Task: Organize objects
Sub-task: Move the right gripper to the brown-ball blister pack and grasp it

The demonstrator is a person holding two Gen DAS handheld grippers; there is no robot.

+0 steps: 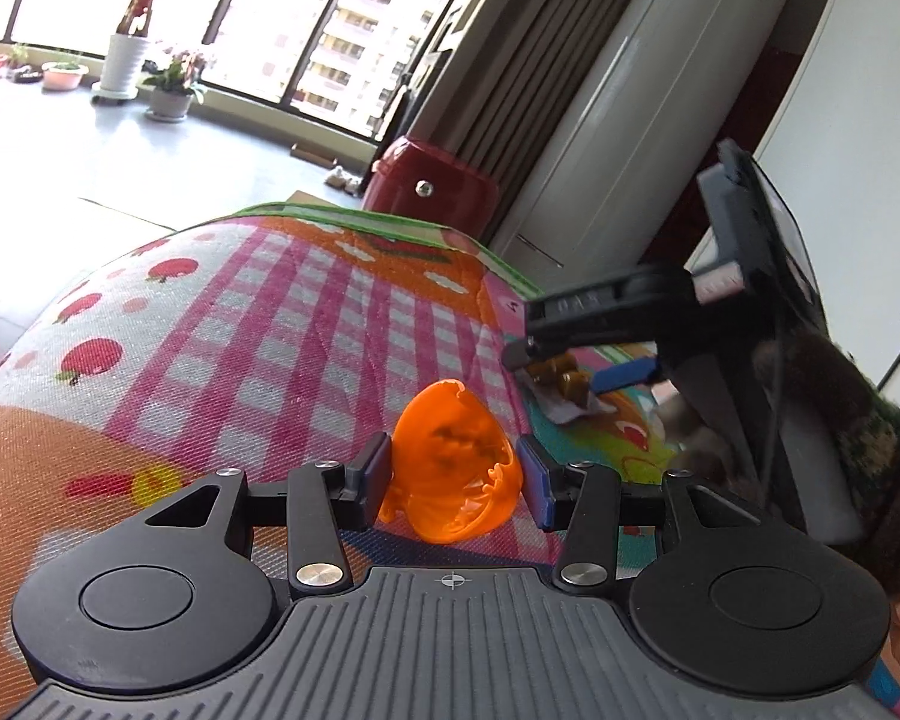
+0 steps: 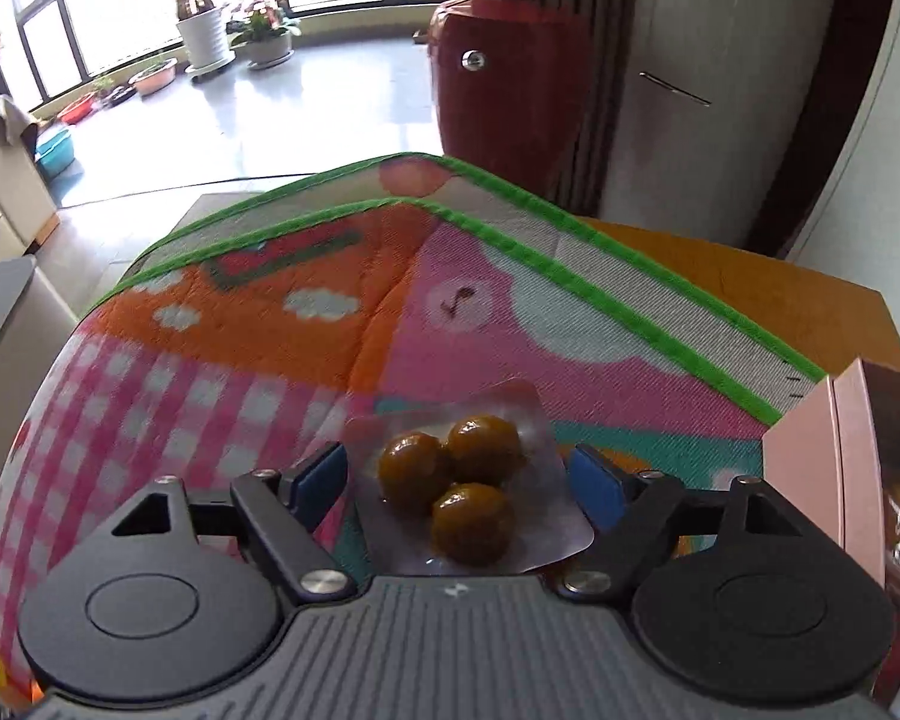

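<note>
The jaws of the left gripper (image 1: pixel 455 483) were closed onto an orange plastic toy (image 1: pixel 450 462), one blue pad pressed against each of its sides. The toy was see-through and cone-shaped, its point toward twelve o'clock and its frilled rim toward the camera, held over the pink-checked part of the mat (image 1: pixel 258 324). From nine to twelve o'clock the mat ran bare up to its green edge, with floor and potted plants (image 1: pixel 174 84) beyond. At two o'clock the right gripper (image 1: pixel 561 366) reached down over a blister pack (image 1: pixel 561 387) lying on the mat.

The jaws of the right gripper (image 2: pixel 462 480) stood wide apart, one on either side of the blister pack (image 2: pixel 468 492); whether the pads touched its foil edges could not be told. The pack held three round brown balls under clear plastic. From ten to one o'clock the mat (image 2: pixel 462 348) lay bare up to its doubled green border. At three o'clock a pink box (image 2: pixel 828 468) stood close beside the right finger, with the wooden table (image 2: pixel 750 282) showing at two o'clock.
</note>
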